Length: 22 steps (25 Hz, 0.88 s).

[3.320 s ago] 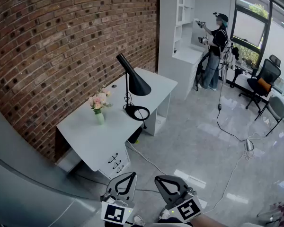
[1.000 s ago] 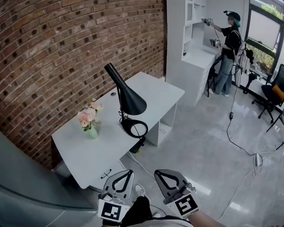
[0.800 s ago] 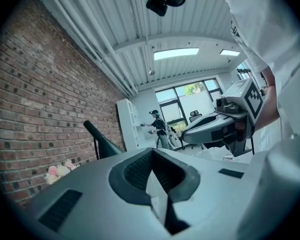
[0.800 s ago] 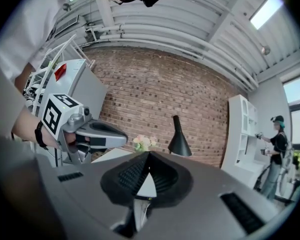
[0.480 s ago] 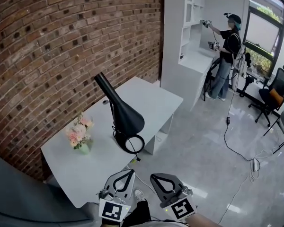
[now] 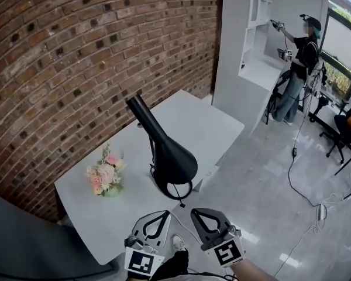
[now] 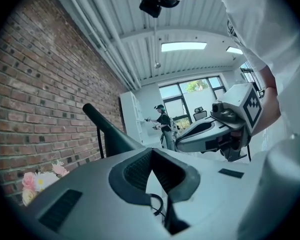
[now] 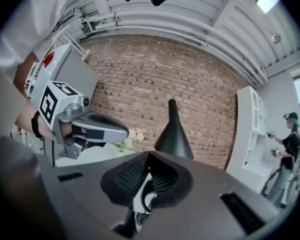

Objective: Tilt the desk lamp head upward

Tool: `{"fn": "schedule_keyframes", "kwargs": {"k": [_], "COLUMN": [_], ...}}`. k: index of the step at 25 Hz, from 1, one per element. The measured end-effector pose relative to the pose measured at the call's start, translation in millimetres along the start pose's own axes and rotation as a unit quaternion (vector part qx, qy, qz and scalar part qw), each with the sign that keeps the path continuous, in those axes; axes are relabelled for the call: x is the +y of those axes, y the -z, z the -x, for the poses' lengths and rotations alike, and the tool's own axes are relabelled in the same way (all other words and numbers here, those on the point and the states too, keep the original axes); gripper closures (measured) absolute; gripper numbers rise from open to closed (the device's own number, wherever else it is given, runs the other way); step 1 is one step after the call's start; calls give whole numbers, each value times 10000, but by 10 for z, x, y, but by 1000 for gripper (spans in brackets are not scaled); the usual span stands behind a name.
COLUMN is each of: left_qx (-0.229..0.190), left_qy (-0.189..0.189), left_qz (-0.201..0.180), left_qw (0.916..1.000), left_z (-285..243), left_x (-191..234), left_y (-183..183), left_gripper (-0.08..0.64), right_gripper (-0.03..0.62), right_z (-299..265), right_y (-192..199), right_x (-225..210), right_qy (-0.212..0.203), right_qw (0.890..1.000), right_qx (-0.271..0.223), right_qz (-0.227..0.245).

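Brick-walled office with a white desk: both grippers are held low, well short of the black desk lamp.
Left gripper and right gripper each have their jaws closed tip to tip on nothing. The lamp stands near the desk's front edge beside a vase of flowers, its cone head drooping over the ring base. It would be best to open one gripper, take the cone's narrow neck and lift gently, with the other steadying the base. The shade hides the head's joint, so I cannot judge its pivot; the base is half covered.
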<state>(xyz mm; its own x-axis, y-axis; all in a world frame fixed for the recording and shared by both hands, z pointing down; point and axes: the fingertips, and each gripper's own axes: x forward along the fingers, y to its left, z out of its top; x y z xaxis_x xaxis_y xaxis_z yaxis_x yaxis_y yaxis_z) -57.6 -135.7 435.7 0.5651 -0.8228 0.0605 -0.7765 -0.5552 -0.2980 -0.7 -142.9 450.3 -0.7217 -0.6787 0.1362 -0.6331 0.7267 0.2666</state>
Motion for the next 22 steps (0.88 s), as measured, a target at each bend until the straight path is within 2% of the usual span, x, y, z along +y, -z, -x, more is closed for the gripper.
{"fn": "schedule_keyframes", "kwargs": {"k": [5,12,22], "left_qx": [155,71,220], "left_qy": [46,20,-14], "left_qz": [72,137,262], "left_qw": [9998,9999,9994], "left_z": [-134,-288,-459], "left_x": [118,265,420], "left_y": [181,312,515], "left_gripper": [552,552,552], "right_gripper": [575,575,575], "right_z": [-279,-598,-904], "right_y": [179,316,557], "right_x": [-155,-322,-437], "right_qy": [41,131,137], "right_qw": [9999,9997,9997], "right_qx": [99,127,180], "right_qz": [98,189,-83]}}
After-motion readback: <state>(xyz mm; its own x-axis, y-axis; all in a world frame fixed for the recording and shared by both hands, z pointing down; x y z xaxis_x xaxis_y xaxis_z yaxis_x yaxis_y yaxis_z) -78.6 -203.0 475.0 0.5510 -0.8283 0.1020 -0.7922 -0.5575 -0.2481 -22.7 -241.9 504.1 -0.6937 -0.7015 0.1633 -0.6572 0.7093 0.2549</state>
